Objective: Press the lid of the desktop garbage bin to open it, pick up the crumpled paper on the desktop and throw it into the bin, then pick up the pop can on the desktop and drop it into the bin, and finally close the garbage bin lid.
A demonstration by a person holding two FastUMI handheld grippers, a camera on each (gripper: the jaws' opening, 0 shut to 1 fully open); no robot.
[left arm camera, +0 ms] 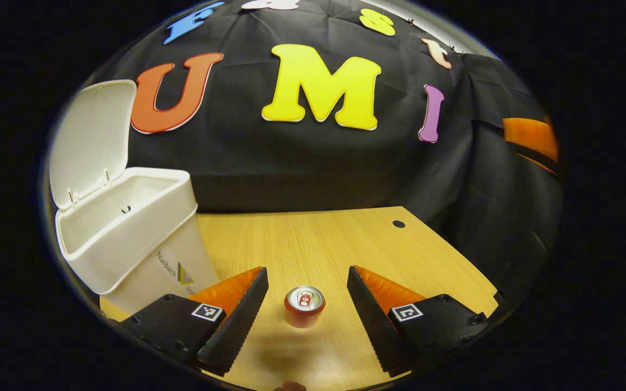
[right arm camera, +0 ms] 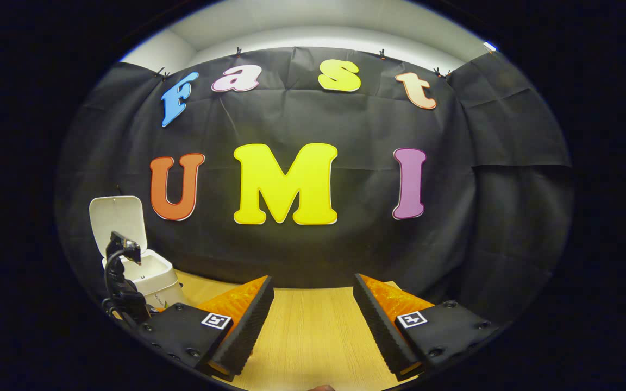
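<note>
A white garbage bin [left arm camera: 133,244] stands on the wooden desk at the left of the left gripper view, its lid [left arm camera: 93,138] swung up and open. A red pop can [left arm camera: 304,307] stands upright on the desk, right between the spread fingers of my left gripper [left arm camera: 307,277], which is open and touches nothing. In the right gripper view my right gripper [right arm camera: 313,288] is open over bare desk with nothing between its fingers. The bin [right arm camera: 152,279] with its raised lid [right arm camera: 117,220] shows far left there, partly hidden by the left gripper's black body and cable [right arm camera: 120,282].
The wooden desk [left arm camera: 345,239] ends at the black cloth wall behind and has a cut corner at the right with a small round hole [left arm camera: 398,224]. Bare desk lies right of the bin and beyond the can.
</note>
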